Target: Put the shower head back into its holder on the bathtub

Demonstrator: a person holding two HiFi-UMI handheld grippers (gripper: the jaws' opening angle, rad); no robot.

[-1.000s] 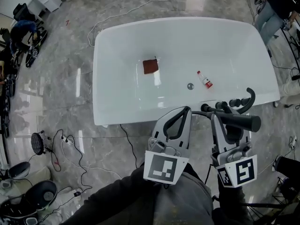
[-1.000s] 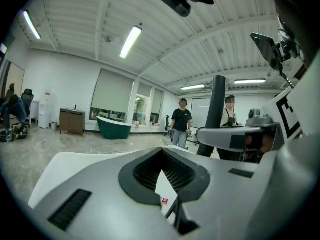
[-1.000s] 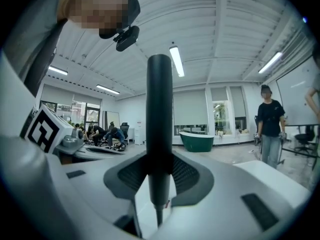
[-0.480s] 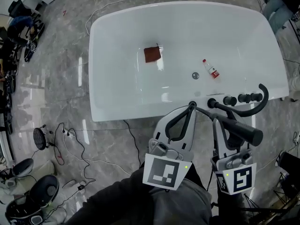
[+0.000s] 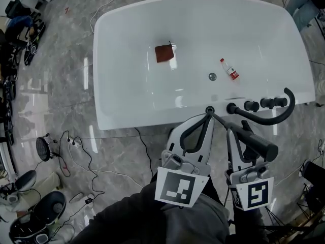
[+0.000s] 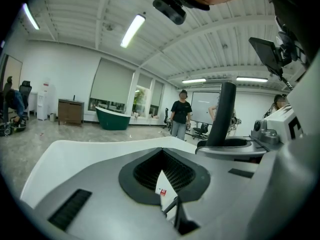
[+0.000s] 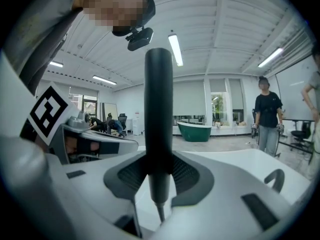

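My right gripper (image 5: 235, 132), clamped on the shower head (image 5: 261, 145), drifts nearer me, off the taps (image 5: 249, 105), left gripper (image 5: 206, 115) pinching the hose (image 5: 223, 120), so it's no closer to docking on the tub (image 5: 127, 121).

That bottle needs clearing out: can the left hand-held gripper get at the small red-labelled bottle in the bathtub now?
Probably not yet: the left hand-held gripper looks shut on the thin black hose at the near rim of the white bathtub. The small red-labelled bottle lies uncovered inside.

The following are counted: one left gripper (image 5: 207, 115); one right gripper (image 5: 240, 130); one shower head (image 5: 264, 146); one white bathtub (image 5: 152, 117); one green bathtub (image 7: 194, 132); one small bottle (image 5: 229, 70); one brown cloth (image 5: 163, 53); one drain (image 5: 212, 76).
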